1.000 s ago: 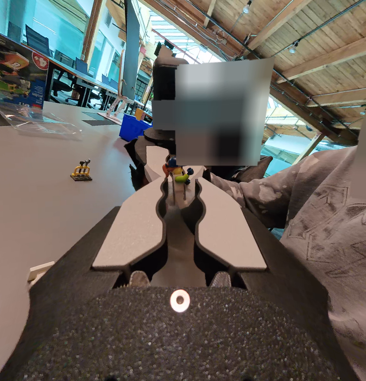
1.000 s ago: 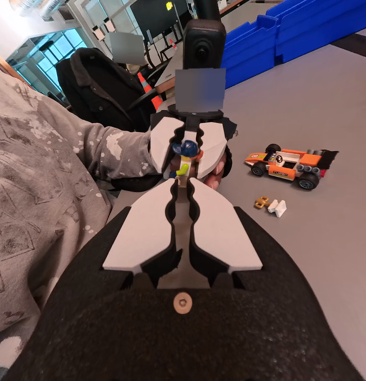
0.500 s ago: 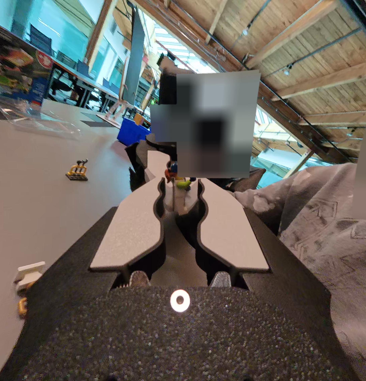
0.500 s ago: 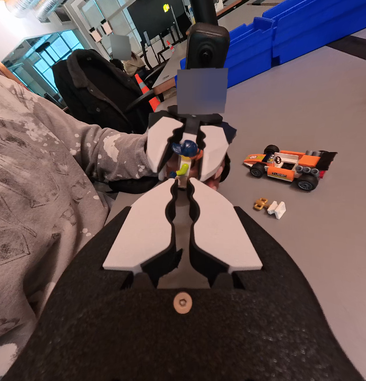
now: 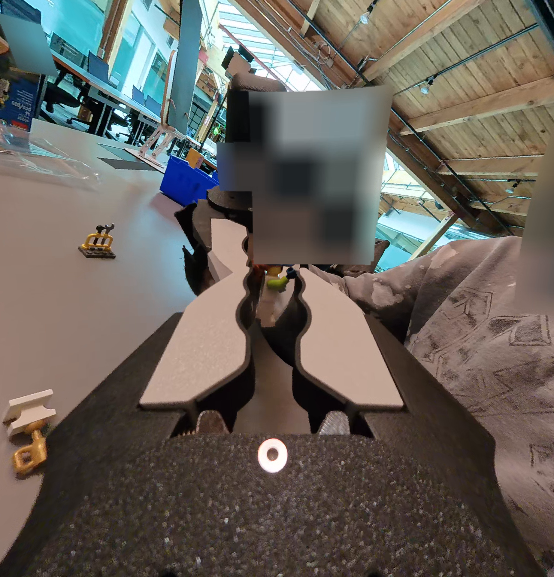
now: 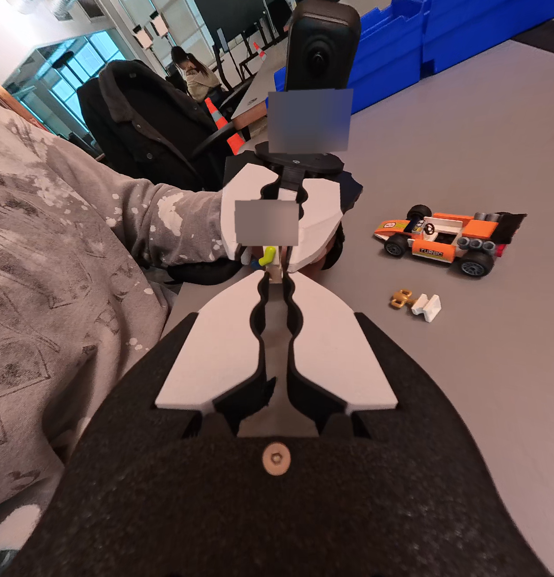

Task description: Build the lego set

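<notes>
Your left wrist view looks low along its own fingers, tilted up past the grey table (image 5: 51, 312) at frame left toward the ceiling. Your right wrist view faces the opposite way, angled down. Both sit close and share the small figure (image 5: 271, 299) (image 6: 274, 265) at frame centre.

Bright daylight; fisheye-warped, softened edges

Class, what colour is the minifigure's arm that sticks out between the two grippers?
Lime green: the minifigure's arm shows best in the right wrist view.
</notes>
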Demonstrator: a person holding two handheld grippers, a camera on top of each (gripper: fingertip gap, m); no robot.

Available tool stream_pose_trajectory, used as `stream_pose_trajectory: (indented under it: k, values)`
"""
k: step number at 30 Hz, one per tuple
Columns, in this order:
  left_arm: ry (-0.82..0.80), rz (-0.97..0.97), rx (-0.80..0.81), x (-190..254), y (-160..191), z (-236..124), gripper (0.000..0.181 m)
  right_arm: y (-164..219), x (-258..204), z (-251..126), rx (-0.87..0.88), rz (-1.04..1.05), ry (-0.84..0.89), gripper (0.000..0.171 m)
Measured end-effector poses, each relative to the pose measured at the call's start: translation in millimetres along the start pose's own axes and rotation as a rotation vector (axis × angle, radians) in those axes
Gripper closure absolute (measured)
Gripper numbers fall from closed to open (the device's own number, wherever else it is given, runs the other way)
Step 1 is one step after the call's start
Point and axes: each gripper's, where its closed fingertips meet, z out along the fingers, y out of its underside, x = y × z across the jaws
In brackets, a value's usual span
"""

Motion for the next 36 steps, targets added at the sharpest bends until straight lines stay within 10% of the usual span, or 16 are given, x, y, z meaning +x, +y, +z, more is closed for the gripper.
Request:
stream_pose_trajectory:
  k: [36]
  values:
    - [-0.038, 0.090, 0.040, 0, -10, -8, 0.172, -12, -6, -4, 0.081, -0.063, -0.007, 0.162]
